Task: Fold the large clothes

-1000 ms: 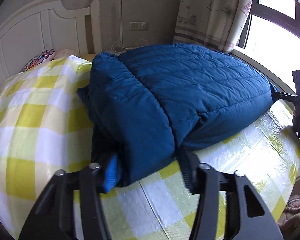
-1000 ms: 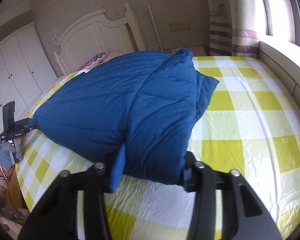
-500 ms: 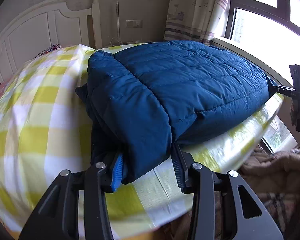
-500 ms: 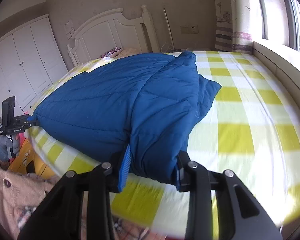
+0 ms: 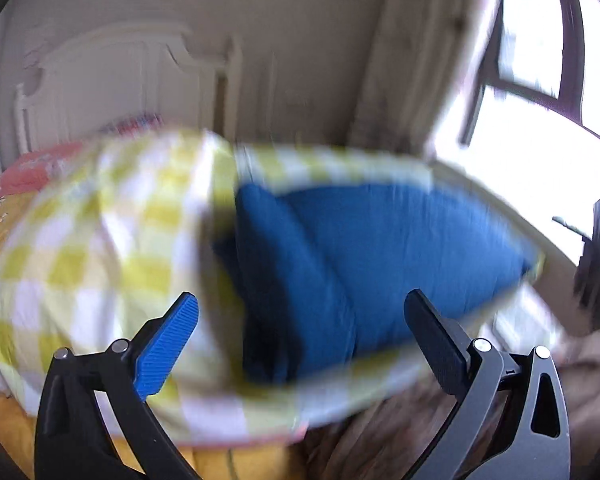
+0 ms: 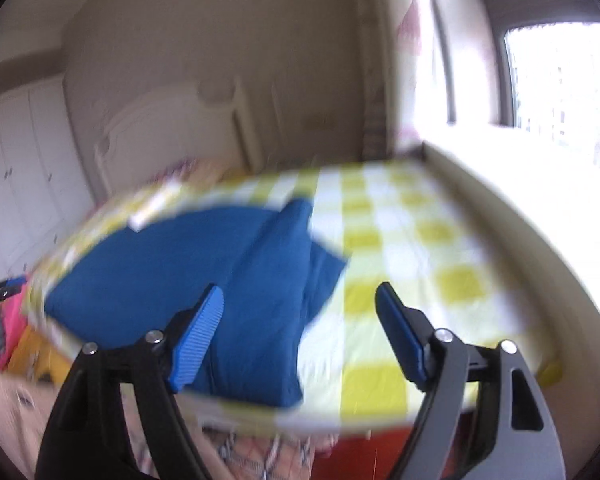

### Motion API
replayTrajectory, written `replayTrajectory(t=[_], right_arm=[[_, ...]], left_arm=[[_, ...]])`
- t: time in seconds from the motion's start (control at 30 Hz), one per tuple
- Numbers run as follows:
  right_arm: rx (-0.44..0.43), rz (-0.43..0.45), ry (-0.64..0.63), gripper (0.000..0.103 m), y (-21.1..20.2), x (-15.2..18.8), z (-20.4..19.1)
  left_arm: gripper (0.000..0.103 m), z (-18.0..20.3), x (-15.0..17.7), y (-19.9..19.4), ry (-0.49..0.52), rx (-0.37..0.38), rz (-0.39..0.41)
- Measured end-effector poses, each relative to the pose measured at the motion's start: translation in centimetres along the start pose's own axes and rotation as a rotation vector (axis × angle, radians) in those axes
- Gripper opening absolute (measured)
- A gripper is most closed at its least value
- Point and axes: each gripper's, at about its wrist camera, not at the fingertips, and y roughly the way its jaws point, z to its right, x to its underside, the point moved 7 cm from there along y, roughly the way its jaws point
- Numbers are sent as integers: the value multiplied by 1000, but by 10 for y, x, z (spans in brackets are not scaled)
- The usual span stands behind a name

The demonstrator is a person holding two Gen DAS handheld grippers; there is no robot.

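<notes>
A blue padded jacket (image 5: 364,256) lies folded on the yellow-and-white checked bed (image 5: 100,248); it also shows in the right wrist view (image 6: 204,276). My left gripper (image 5: 300,320) is open and empty, pulled back off the jacket's near edge. My right gripper (image 6: 300,316) is open and empty too, back from the jacket's other end. Both views are blurred by motion. The right gripper shows dimly at the right edge of the left wrist view (image 5: 592,248).
A white headboard (image 5: 112,80) stands at the back, with a curtain and window (image 5: 540,100) to the right. The bed's near edge (image 6: 300,420) is just in front of the right gripper. White wardrobes (image 6: 16,168) stand at the left.
Both grippers have let go of the jacket's edges, opened wide and pulled back and down from the bed. The jacket stays folded on the bed.
</notes>
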Motion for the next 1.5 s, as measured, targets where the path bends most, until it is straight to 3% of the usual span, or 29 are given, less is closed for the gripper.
replayTrajectory(t=[0.03, 0.1, 0.17, 0.23, 0.33, 0.43, 0.5, 0.63, 0.73, 0.8, 0.87, 1.0, 1.5], right_arm=[[5, 51, -7, 101, 0, -19, -9], [-6, 128, -32, 101, 10, -59, -37], [-35, 154, -52, 101, 31, -90, -70], [-64, 124, -64, 101, 61, -108, -98], [-90, 8, -89, 101, 124, -117, -137], [-119, -129, -117, 100, 189, -104, -162], [-118, -194, -137, 100, 220, -90, -171], [-138, -342, -192, 79, 276, -52, -188], [-101, -426, -303, 76, 308, -10, -197], [-51, -545, -332, 74, 330, 40, -189], [-40, -534, -288, 74, 334, 45, -182], [-13, -523, -313, 73, 332, 51, -183], [0, -510, -325, 74, 335, 49, -180]], left_arm=[[99, 2, -26, -5, -38, -16, 64], [99, 10, -65, -1, -88, -60, 127], [99, 25, -98, 16, -111, -81, 141], [99, 44, -123, 56, -89, -118, 61], [99, 62, -135, 119, -63, -180, -61], [99, 63, -128, 168, -40, -248, -172], [99, 53, -119, 204, -90, -273, -238], [99, 31, -97, 257, -178, -307, -334], [99, 22, -77, 289, -192, -323, -391], [99, 20, -56, 322, -169, -321, -421], [99, 19, -39, 343, -193, -281, -432], [99, 23, -35, 346, -134, -325, -390], [99, 20, -34, 345, -152, -302, -367]])
